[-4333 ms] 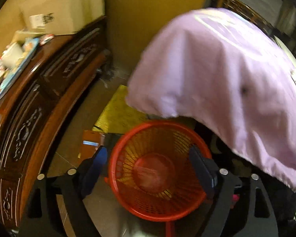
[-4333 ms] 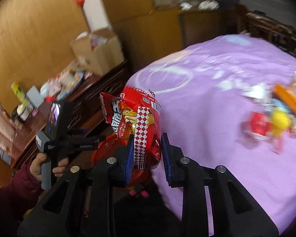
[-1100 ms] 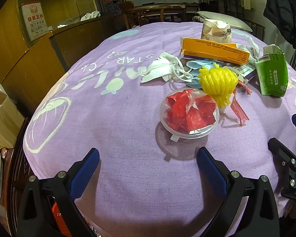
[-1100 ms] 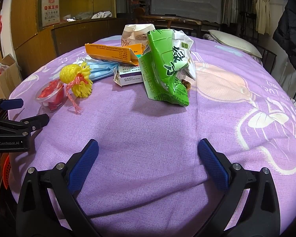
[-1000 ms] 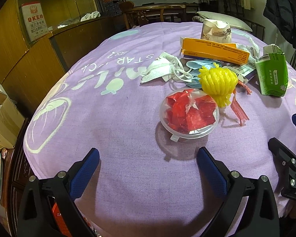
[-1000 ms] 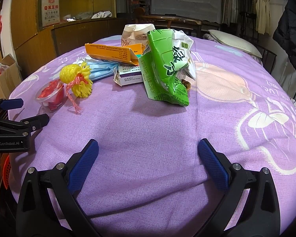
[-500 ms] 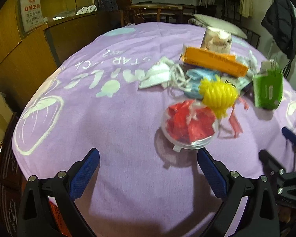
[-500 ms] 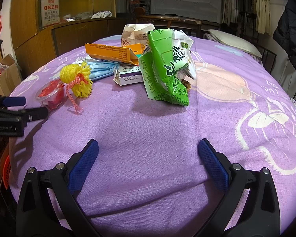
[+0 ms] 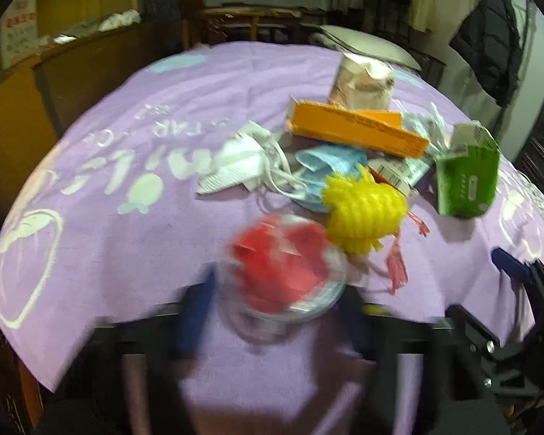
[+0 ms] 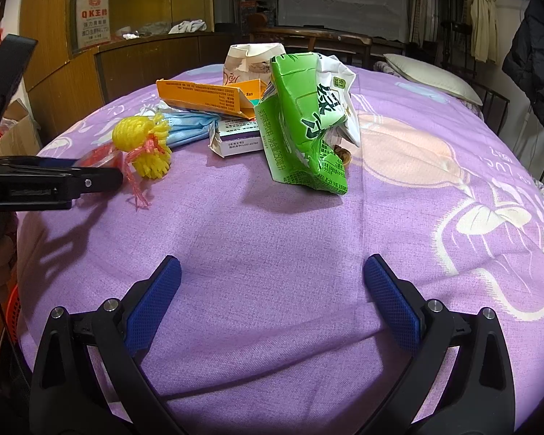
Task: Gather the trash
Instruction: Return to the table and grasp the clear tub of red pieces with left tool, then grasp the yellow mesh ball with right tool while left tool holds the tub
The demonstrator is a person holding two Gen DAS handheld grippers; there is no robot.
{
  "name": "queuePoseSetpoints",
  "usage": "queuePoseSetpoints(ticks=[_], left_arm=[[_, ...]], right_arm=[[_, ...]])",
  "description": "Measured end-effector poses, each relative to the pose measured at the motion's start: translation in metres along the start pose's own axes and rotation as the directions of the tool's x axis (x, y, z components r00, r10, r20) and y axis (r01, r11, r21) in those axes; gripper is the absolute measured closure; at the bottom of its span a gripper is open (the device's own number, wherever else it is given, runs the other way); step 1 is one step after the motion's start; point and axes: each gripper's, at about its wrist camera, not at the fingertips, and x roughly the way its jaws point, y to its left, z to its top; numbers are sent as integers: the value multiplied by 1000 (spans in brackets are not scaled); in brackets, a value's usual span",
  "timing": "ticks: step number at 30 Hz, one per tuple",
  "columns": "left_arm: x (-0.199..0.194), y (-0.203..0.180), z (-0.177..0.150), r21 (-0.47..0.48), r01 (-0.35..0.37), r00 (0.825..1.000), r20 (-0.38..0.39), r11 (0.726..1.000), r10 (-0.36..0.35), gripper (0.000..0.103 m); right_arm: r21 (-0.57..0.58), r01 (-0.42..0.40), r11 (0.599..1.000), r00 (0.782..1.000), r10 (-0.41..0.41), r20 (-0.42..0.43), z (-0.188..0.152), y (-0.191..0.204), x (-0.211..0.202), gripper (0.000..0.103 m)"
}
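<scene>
Left hand-held gripper (image 9: 277, 311), blurred, straddles the clear tub of red scraps (image 9: 283, 272); whether it clamps cannot be told. Right hand-held gripper (image 10: 272, 290) hovers spread apart, green carton (image 10: 304, 123) well ahead on the desk (image 10: 272, 224).

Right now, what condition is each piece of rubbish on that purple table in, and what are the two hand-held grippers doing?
Left hand-held gripper: blurred, fingers either side of the clear container; grip unclear.
Right hand-held gripper: open, empty.
Clear container: holds red scraps.
Green carton: crumpled, torn open.
Orange box: flattened, end open.
Yellow foam net: bunched.
Blue mask: crumpled.
</scene>
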Motion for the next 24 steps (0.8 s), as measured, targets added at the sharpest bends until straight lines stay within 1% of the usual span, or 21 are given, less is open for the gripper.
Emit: queuePoseSetpoints(ticks=[3, 5, 6, 8, 12, 17, 21, 23, 24], left_arm=[[-19, 12, -4, -2, -21, 998, 54, 1000, 22, 54], [-36, 24, -7, -9, -39, 996, 81, 999, 39, 54], [-43, 30, -8, -19, -49, 995, 89, 999, 50, 54], [-57, 44, -11, -45, -67, 993, 97, 997, 71, 54], [-75, 69, -22, -95, -106, 989, 97, 990, 115, 54], [-89, 105, -44, -179, -122, 988, 77, 976, 137, 54], [-96, 129, -65, -229, -142, 986, 55, 963, 158, 54], [-99, 139, -73, -251, -146, 986, 42, 957, 162, 54], [-101, 145, -79, -266, -151, 986, 31, 952, 166, 54]], right_arm=[[14, -10, 1000, 999, 10, -33, 8, 1, -3, 7], [34, -88, 996, 996, 88, -17, 16, 5, -11, 10], [33, -124, 992, 992, 124, -10, 21, 11, -15, 13], [8, -177, 984, 984, 177, -10, 30, 24, -18, 14], [-37, -224, 974, 975, 223, -18, 46, 57, -10, 21], [-50, -301, 952, 952, 296, -79, 60, 94, 10, 22], [-57, -338, 939, 937, 331, -113, 57, 114, 20, 22], [-63, -342, 938, 935, 332, -126, 55, 123, 24, 29], [-62, -350, 935, 931, 339, -137, 55, 126, 28, 38]])
